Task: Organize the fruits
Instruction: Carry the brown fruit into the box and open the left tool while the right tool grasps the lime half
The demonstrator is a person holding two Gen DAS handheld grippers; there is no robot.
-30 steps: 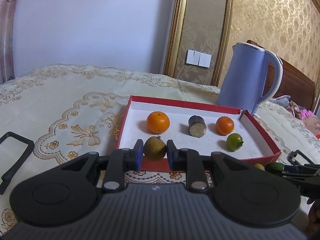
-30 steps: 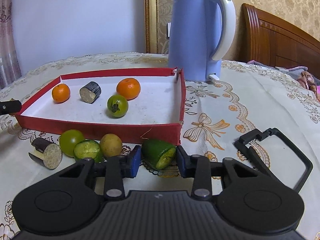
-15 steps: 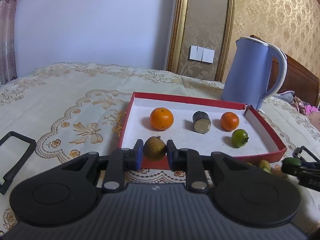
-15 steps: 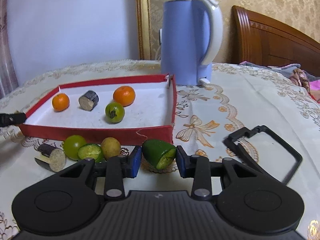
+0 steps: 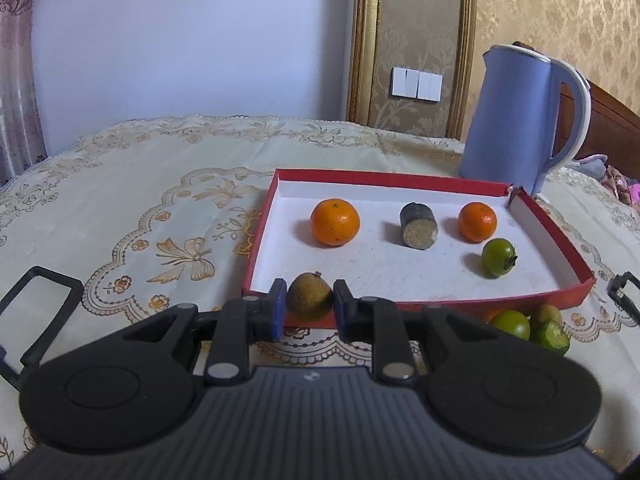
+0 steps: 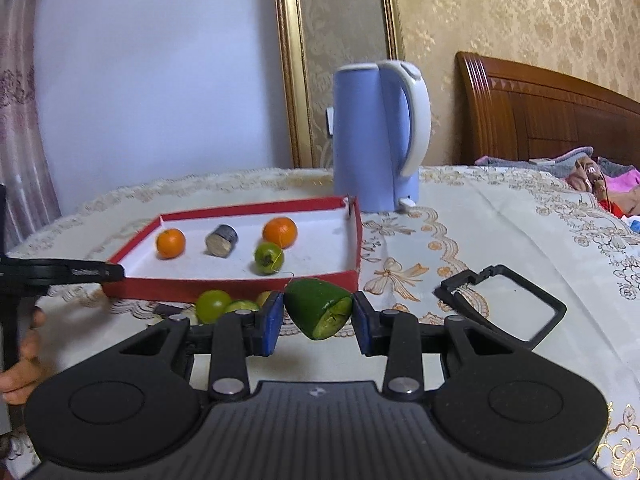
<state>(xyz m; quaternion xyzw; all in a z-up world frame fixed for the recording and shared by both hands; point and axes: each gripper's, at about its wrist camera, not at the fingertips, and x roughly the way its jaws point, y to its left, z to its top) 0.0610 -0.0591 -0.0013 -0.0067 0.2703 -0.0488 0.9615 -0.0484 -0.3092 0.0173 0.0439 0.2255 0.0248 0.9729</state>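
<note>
My left gripper is shut on a small brown fruit, held at the near left corner of the red tray. Inside the tray lie two oranges, a dark cut stub and a green round fruit. My right gripper is shut on a cut green lime piece, lifted in front of the tray's near wall. Loose green fruits lie on the cloth before the tray, partly hidden by my fingers.
A blue kettle stands behind the tray's far right corner. The embroidered tablecloth covers the table. A wooden headboard and clothes lie at the right. The left gripper and a hand show at the right view's left edge.
My right gripper has risen and drawn back with the lime piece, so the tray and loose fruits look lower and farther. The left gripper holds the brown fruit almost still.
</note>
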